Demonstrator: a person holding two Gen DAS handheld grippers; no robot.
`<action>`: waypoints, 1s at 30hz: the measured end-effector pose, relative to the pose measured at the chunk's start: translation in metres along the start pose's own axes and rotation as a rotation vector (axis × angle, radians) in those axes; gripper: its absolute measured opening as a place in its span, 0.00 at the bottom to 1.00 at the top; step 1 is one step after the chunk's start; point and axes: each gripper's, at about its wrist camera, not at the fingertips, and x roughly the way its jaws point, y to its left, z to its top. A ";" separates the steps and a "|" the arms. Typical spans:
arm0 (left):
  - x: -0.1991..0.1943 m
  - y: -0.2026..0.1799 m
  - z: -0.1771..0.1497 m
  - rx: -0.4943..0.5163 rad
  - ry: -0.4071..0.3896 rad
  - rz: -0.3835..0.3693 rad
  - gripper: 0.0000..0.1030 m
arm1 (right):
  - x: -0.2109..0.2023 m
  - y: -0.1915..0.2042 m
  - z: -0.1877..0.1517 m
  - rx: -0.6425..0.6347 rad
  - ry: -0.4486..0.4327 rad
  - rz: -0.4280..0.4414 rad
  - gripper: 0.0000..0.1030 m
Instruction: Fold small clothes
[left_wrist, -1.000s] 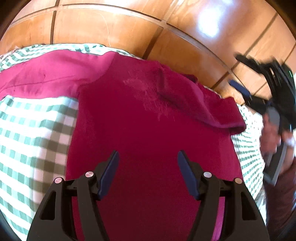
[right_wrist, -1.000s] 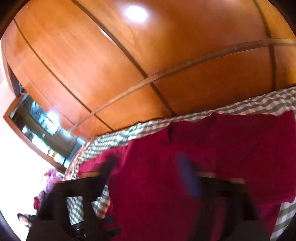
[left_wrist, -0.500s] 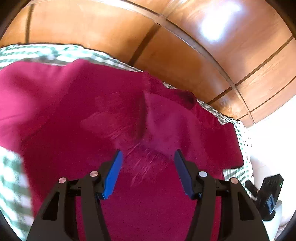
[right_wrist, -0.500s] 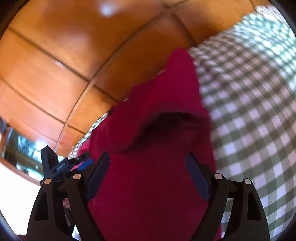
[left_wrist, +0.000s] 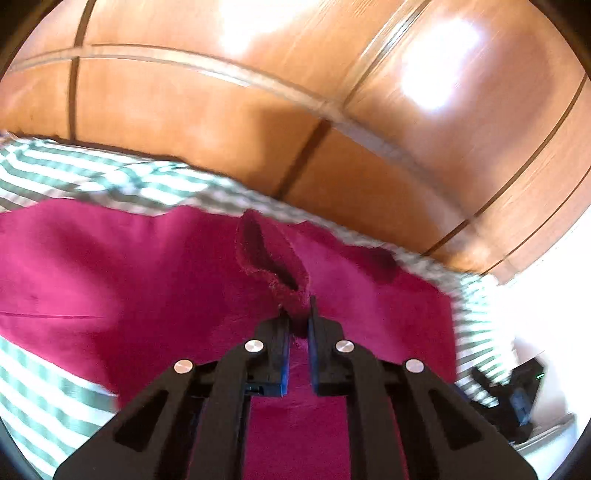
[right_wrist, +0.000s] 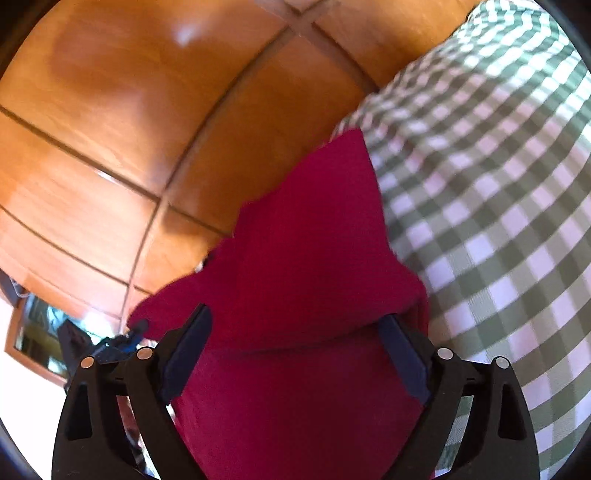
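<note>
Left hand-held gripper (left_wrist: 298, 314): jaws pinched together on a raised fold of the magenta garment (left_wrist: 166, 266), cloth bunched into a peak right ahead of the tips. Right hand-held gripper (right_wrist: 295, 354): jaws wide and opening further, magenta cloth lies between them but pads don't press it, so no grip there.

Garment lies spread on the green-and-white checked cover (right_wrist: 498, 221), which looks like a bed or table covering, can't tell which. In the right wrist view one part already lies doubled over the body, a fold edge crossing just ahead of the jaws, and a long strip, likely a sleeve, runs toward the far edge. In the left wrist view most of the cloth is flat and single-layered.

Beyond the cover: glossy wooden panelling (left_wrist: 332, 110).

Judgement: early stage. One grasp made, maybe one partial fold in; sleeves and body folds remain, no compact folded stack yet.
</note>
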 end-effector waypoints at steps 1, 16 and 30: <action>0.007 0.004 -0.004 0.011 0.024 0.029 0.07 | 0.003 0.000 -0.004 -0.007 0.012 -0.010 0.87; 0.040 0.001 -0.035 0.099 0.060 0.275 0.28 | 0.050 0.071 -0.002 -0.315 0.061 -0.324 0.87; -0.050 0.075 -0.073 -0.139 -0.003 0.163 0.42 | 0.049 0.127 -0.094 -0.565 0.033 -0.400 0.93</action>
